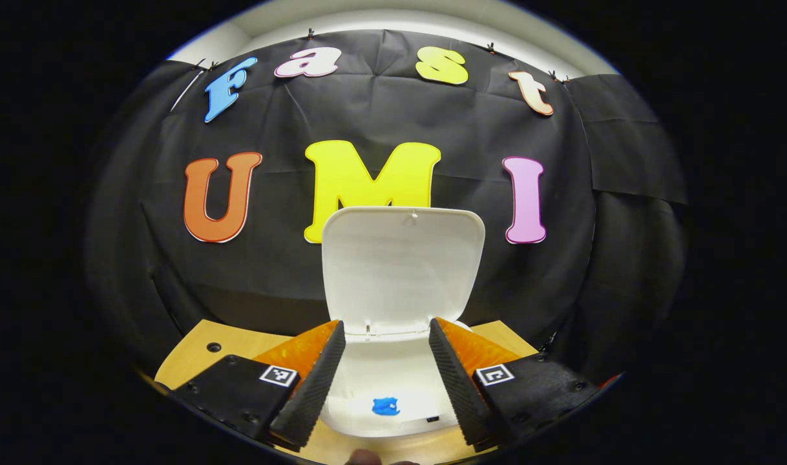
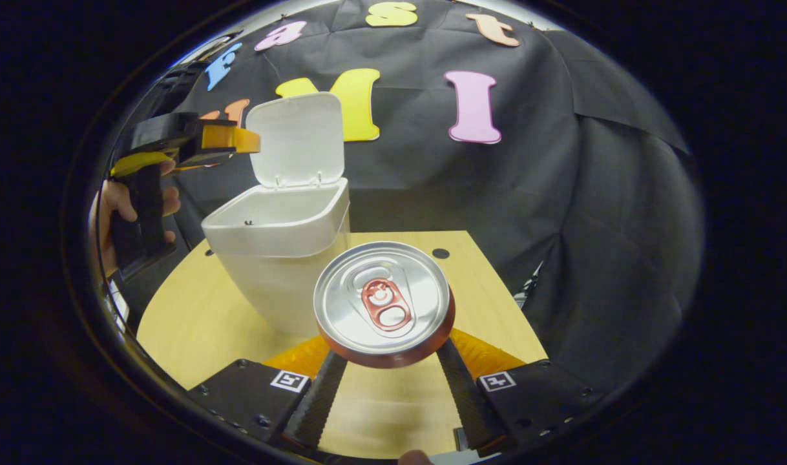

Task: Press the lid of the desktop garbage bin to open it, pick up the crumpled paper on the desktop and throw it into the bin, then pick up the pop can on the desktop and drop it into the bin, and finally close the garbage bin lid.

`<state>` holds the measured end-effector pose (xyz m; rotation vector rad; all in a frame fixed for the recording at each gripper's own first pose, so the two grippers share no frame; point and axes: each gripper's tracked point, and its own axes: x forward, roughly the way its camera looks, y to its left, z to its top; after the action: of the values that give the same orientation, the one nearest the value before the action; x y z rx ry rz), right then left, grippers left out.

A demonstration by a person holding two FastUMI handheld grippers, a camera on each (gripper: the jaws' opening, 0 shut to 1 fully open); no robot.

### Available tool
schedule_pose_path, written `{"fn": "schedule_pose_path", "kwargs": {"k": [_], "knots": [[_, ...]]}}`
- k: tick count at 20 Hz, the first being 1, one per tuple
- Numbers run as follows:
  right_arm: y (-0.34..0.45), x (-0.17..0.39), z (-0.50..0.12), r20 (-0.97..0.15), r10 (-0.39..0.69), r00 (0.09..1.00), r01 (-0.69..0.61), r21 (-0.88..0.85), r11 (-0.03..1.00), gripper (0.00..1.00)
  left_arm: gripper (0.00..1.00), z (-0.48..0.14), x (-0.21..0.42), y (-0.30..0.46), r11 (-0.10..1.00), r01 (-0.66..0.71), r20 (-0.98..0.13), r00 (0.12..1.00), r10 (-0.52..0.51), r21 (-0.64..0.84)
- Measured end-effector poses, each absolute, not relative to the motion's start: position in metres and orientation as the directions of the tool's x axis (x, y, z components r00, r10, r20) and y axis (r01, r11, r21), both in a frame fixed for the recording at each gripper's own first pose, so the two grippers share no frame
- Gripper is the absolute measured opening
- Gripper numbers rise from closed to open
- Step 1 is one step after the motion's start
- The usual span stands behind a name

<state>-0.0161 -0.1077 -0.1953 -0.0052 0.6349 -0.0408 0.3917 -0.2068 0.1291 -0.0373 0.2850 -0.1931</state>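
Left gripper view
- Left gripper (image 1: pixel 387 361): fingers spread wide apart, nothing between them; they frame the bin from either side without visibly touching it.
- Bin (image 1: pixel 393 381): white, directly ahead and low in the view, standing on the tabletop.
- Lid (image 1: pixel 403 261): white, swung up and standing nearly upright at the far edge of the bin, hinged at its lower edge; the bin is open.
- Blue mark (image 1: pixel 386 406): small blue patch on the white surface of the bin near its close edge; what it is cannot be told.
- Tabletop (image 1: pixel 199 352): pale wood, with a dark round hole near its left corner.

Right gripper view
- Right gripper (image 2: pixel 386 368): fingers clamped on the can, one on each side of its body.
- Can (image 2: pixel 384 303): held upright above the tabletop, silver top facing the camera, red pull tab at centre, reddish wall showing under the rim; just beside the bin, on its right and nearer the camera.
- Bin (image 2: pixel 277 258): white, on the tabletop, left of centre, mouth open.
- Lid (image 2: pixel 296 139): raised upright behind the mouth.
- Left gripper (image 2: pixel 238 139): farther off at upper left, level with the lid and just beside it; finger spacing cannot be told from here.
- Hand (image 2: pixel 112 219): wrapped around that gripper's handle at the left edge.
- Tabletop (image 2: pixel 193 323): pale wood, with a dark hole near the far edge.
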Motion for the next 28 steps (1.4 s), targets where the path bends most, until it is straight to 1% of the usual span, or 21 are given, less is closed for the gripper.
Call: {"fn": "schedule_pose_path", "kwargs": {"k": [2,3,6,10,15,16,19,26,28], "knots": [[-0.103,-0.016,-0.192,-0.588,-0.031,0.808,0.026,-0.017,1.000,0.81,0.93,0.132,0.389,-0.203,0.982,0.180,-0.271,0.944,-0.190,-0.061],[-0.101,-0.016,-0.191,-0.587,-0.027,0.809,0.019,-0.020,1.000,0.80,0.93,0.134,0.387,-0.200,0.983,0.176,-0.268,0.945,-0.185,-0.059],[-0.091,-0.016,-0.186,-0.590,-0.001,0.807,-0.011,-0.017,1.000,0.80,0.98,0.135,0.380,-0.189,0.986,0.160,-0.264,0.950,-0.169,-0.055],[-0.078,-0.013,-0.176,-0.597,0.038,0.802,-0.051,-0.006,0.999,0.81,0.98,0.137,0.364,-0.178,0.984,0.167,-0.249,0.952,-0.176,-0.057],[-0.064,0.001,-0.155,-0.588,0.074,0.805,-0.101,-0.013,0.995,0.81,0.98,0.137,0.340,-0.152,0.990,0.136,-0.229,0.963,-0.141,-0.040],[-0.062,0.005,-0.150,-0.591,0.073,0.803,-0.103,-0.017,0.995,0.81,0.98,0.137,0.334,-0.146,0.991,0.125,-0.228,0.965,-0.131,-0.043],[-0.047,0.018,-0.137,-0.605,0.116,0.788,-0.135,0.015,0.991,0.80,0.98,0.135,0.318,-0.124,0.996,0.079,-0.235,0.968,-0.085,-0.036],[-0.022,0.065,-0.095,-0.559,0.176,0.810,-0.216,-0.004,0.976,0.80,0.98,0.133,0.286,-0.075,0.999,-0.038,-0.242,0.970,0.028,-0.039],[-0.013,0.080,-0.089,-0.553,0.193,0.811,-0.235,-0.006,0.972,0.81,0.98,0.133,0.278,-0.065,0.997,-0.060,-0.241,0.969,0.047,-0.047]]}}
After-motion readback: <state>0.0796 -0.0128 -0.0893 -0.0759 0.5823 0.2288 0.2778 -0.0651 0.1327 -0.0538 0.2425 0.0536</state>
